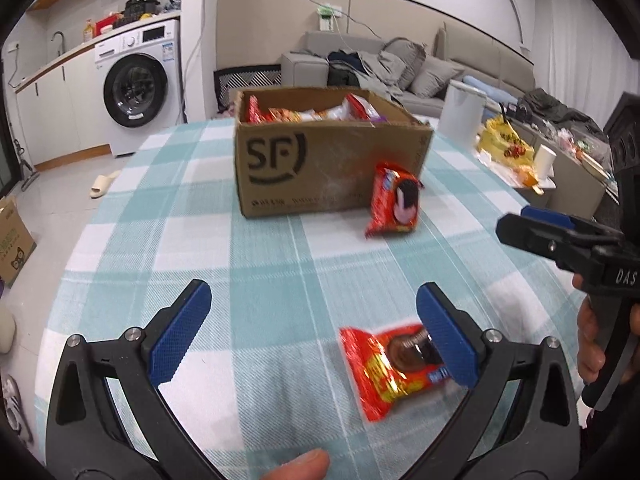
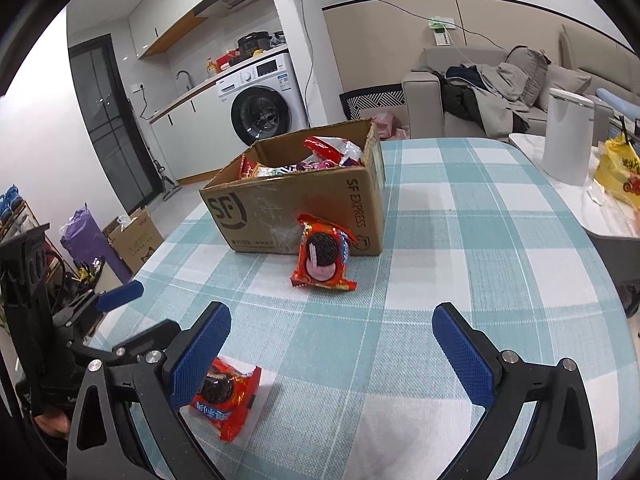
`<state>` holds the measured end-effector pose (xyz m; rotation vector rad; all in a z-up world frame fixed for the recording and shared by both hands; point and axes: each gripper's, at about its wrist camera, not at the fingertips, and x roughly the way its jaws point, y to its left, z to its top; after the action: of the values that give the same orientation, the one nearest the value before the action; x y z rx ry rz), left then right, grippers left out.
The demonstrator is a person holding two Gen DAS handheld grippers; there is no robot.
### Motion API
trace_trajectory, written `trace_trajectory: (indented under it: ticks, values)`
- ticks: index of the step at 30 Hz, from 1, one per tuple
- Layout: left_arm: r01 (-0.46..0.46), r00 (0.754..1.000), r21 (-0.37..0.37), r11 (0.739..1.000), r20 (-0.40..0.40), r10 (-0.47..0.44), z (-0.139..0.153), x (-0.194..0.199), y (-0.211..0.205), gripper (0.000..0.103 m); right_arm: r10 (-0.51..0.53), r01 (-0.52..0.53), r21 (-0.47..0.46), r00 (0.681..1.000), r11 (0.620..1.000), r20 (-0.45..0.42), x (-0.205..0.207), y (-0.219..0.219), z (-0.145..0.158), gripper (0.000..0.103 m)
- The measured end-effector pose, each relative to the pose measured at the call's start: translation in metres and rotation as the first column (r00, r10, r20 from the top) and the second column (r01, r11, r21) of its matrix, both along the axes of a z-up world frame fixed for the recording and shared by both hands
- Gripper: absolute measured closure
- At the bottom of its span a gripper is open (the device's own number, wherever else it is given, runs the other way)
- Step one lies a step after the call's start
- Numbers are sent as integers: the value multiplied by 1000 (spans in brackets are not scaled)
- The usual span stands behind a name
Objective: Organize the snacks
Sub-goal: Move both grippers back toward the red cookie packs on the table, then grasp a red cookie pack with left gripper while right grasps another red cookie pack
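Two red foil cookie packets lie on the table: one [image 2: 324, 258] leaning against the box, another [image 2: 228, 398] nearer. One brown cardboard box [image 2: 296, 208] holds several snack packets, too jumbled to count.

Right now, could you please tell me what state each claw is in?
Left claw: open, holding nothing; a red cookie packet lies by its right finger.
Right claw: open, empty, above the checked tablecloth.
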<state>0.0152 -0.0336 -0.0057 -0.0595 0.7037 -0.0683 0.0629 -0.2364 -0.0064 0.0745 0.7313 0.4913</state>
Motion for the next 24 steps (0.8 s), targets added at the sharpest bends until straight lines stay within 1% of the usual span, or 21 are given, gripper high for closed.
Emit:
trace_trajectory:
  ticks: [4, 9, 14, 17, 20, 21, 24]
  values:
    - [7, 1000, -2, 1000, -20, -7, -7, -3, -7, 1, -2, 2, 1, 1000, 1000, -9, -7, -1, -6, 0]
    - [-3, 999, -29, 1000, -47, 1, -14, -7, -9, 1, -4, 4, -48, 1000, 999, 7, -15, 2, -15, 0]
    - [41, 996, 0, 999, -74, -41, -19, -7, -21, 1, -16, 15, -46, 1000, 999, -11, -13, 1, -21, 0]
    - [66, 992, -12, 998, -107, -67, -23, -3, -25, 1, -15, 14, -53, 1000, 999, -11, -12, 2, -23, 0]
    - [80, 990, -40, 996, -116, -84, -26, -3, -25, 1, -15, 15, -53, 1000, 998, -11, -12, 2, -23, 0]
    - [91, 989, -51, 995, -115, -96, -26, -3, -26, 3, -16, 15, -53, 1000, 998, -12, -12, 2, -23, 0]
    - [107, 987, -46, 993, -115, -112, -27, -3, -29, 4, -15, 14, -52, 1000, 999, -14, -12, 2, -23, 0]
